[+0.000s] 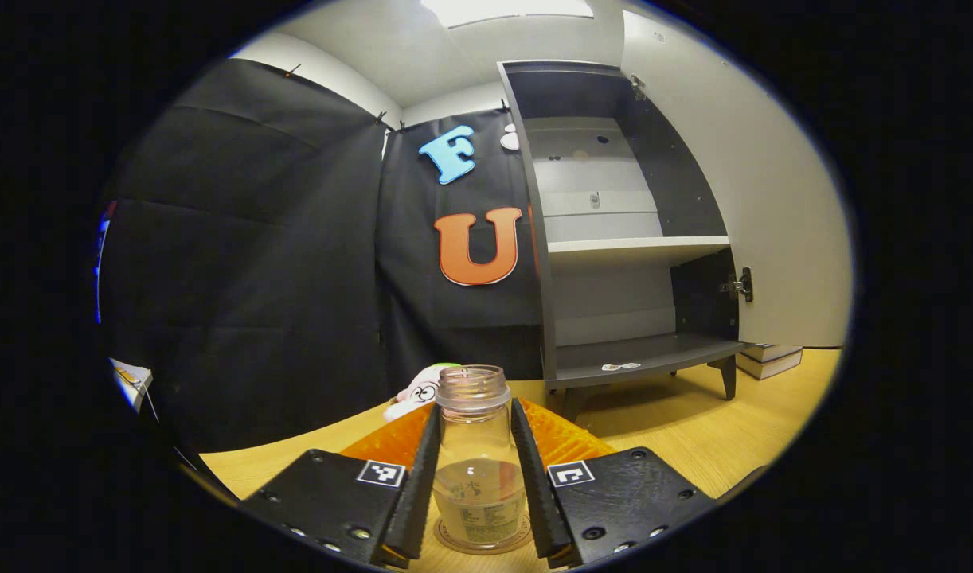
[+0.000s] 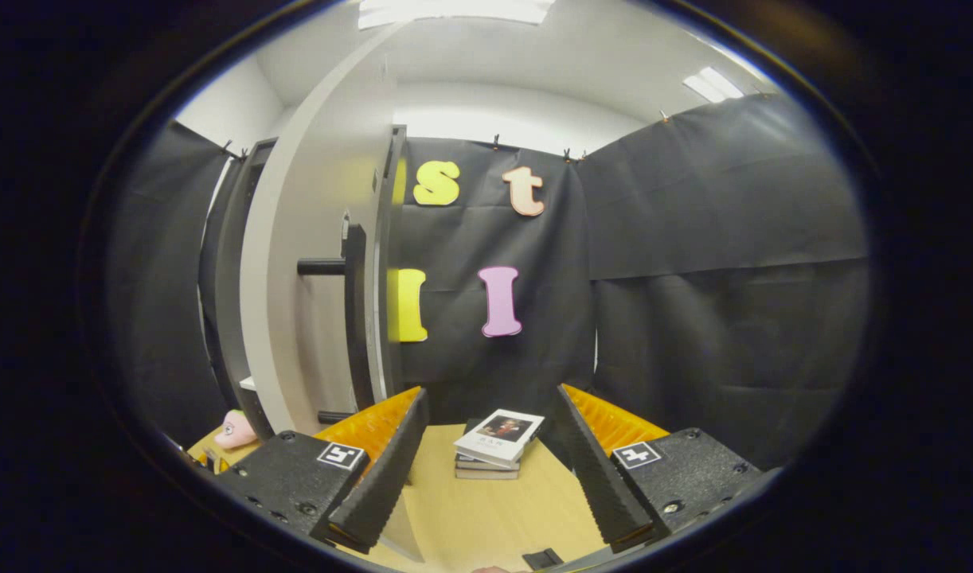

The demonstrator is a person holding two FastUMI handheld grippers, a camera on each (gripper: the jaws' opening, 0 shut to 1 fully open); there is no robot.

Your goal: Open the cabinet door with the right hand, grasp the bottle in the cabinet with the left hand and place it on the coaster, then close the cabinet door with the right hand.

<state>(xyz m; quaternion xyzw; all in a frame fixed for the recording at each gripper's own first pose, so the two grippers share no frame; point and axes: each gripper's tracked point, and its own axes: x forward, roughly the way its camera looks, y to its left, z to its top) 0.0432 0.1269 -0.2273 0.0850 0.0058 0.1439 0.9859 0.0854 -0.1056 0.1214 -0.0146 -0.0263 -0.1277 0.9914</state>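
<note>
In the left gripper view, the left gripper (image 1: 477, 485) is holding the bottle (image 1: 478, 461) by its body, one finger pressing on each side below the shoulder. The bottle is standing upright with its base on the coaster (image 1: 482, 544), a thin round disc on the table (image 1: 693, 430). The bottle is clear and open-necked with no cap, and a shallow layer of liquid is sitting at the bottom. Judged from this, it is light, rigid and smooth-walled, so it is liable to slip under a loose grip and to tip if nudged on release. The straight wall below the shoulder is the best hold; the neck is narrower and offers less contact.

Behind and to the right, the cabinet (image 1: 614, 239) is standing open, its door (image 1: 765, 199) swung wide. A soft toy (image 1: 417, 391) is lying beyond the bottle.

In the right gripper view, the right gripper (image 2: 486, 469) is waiting with its jaws spread and nothing between them. The door's edge (image 2: 367, 263) with its handle (image 2: 327, 267) is rising at left; books (image 2: 498, 446) are lying ahead.

The door appears stiff and light; the handle is the suitable point for closing it.
</note>
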